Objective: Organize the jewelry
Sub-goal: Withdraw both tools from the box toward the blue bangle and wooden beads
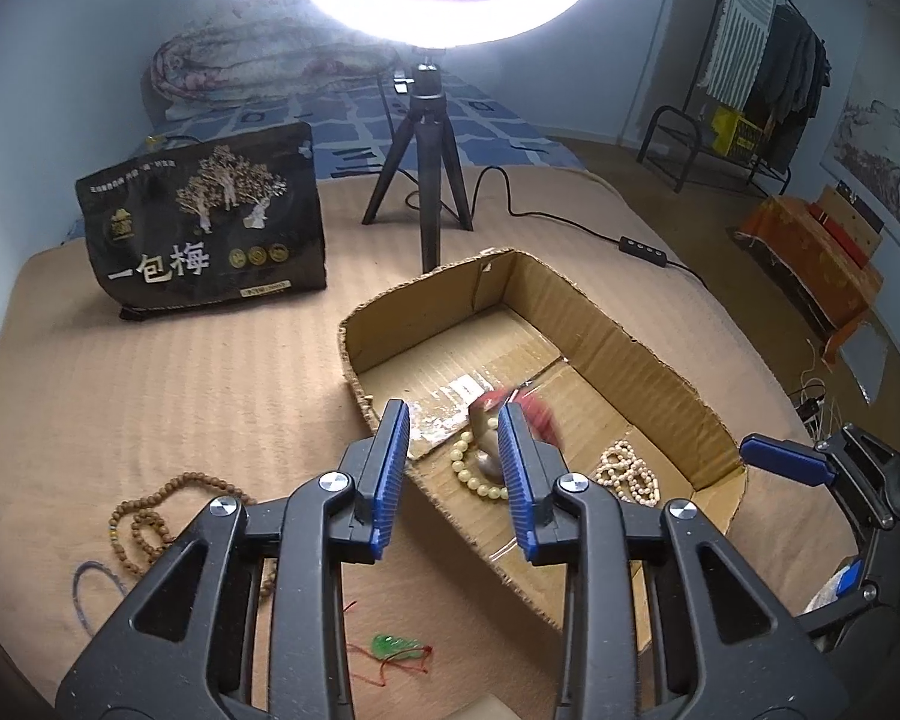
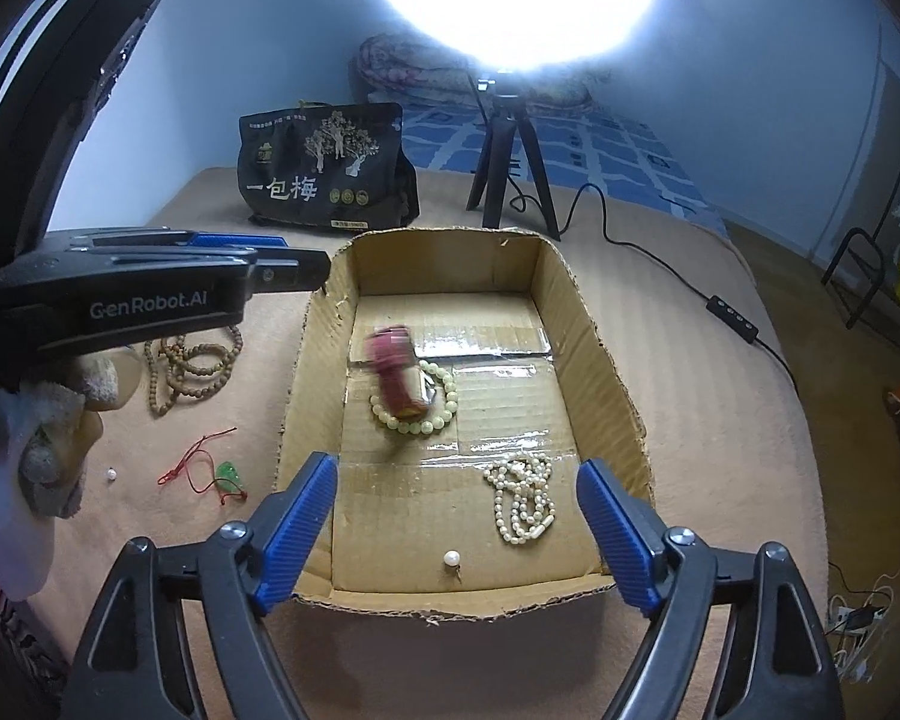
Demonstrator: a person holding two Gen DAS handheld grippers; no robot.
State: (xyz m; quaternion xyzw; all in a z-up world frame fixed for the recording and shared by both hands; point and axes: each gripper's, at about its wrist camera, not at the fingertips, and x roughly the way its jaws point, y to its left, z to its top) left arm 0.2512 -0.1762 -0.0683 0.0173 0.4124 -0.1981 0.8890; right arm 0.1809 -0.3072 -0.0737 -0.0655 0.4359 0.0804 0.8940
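While your left gripper hangs over the box with fingers narrow and empty, your right gripper gapes wide; the red pouch lies inside on the bead bracelet.

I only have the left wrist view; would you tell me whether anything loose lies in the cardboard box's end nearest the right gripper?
Observer: Yes, a single white pearl sits by that wall of the cardboard box.
Operator: Thank you. Is the right gripper holding anything?
Observer: No, the right gripper is open and empty.
Operator: Anything small beside the green pendant?
Observer: A second tiny pearl lies on the bed beside the green pendant.
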